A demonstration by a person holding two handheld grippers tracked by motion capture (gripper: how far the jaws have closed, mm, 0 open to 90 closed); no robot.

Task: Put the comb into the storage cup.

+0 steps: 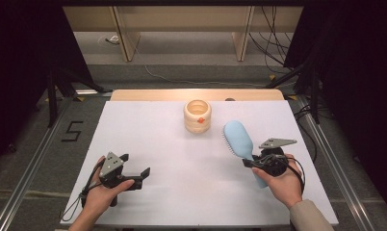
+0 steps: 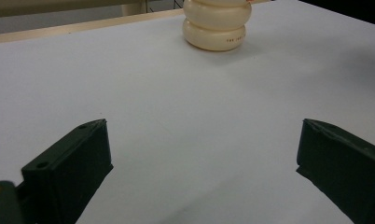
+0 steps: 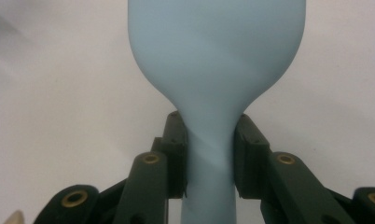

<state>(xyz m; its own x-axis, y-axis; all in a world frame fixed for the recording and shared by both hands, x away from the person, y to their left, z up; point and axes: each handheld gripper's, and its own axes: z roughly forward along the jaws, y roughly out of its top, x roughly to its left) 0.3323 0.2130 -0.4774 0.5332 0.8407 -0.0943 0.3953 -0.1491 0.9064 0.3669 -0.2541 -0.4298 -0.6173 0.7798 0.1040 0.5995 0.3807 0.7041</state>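
Observation:
A light blue hairbrush [image 1: 238, 138] is in my right gripper [image 1: 253, 162], whose jaws are shut on its handle just below the head. In the right gripper view the brush's smooth back [image 3: 218, 51] faces the camera and the black pads [image 3: 176, 154] press the neck from both sides. The brush head points toward the table's far side, bristles facing left. A cream ribbed cup [image 1: 197, 116] stands upright at the far middle of the white table [image 1: 182, 159]. My left gripper [image 1: 134, 174] rests near the front left, jaws wide open and empty; the cup [image 2: 217, 23] lies ahead of it.
The white sheet lies on a wooden tabletop whose far edge [image 1: 196, 94] shows. Beyond stand wooden shelf legs and cables on the floor. A floor mark "5" [image 1: 72, 131] lies left of the table. Metal rails run along both sides.

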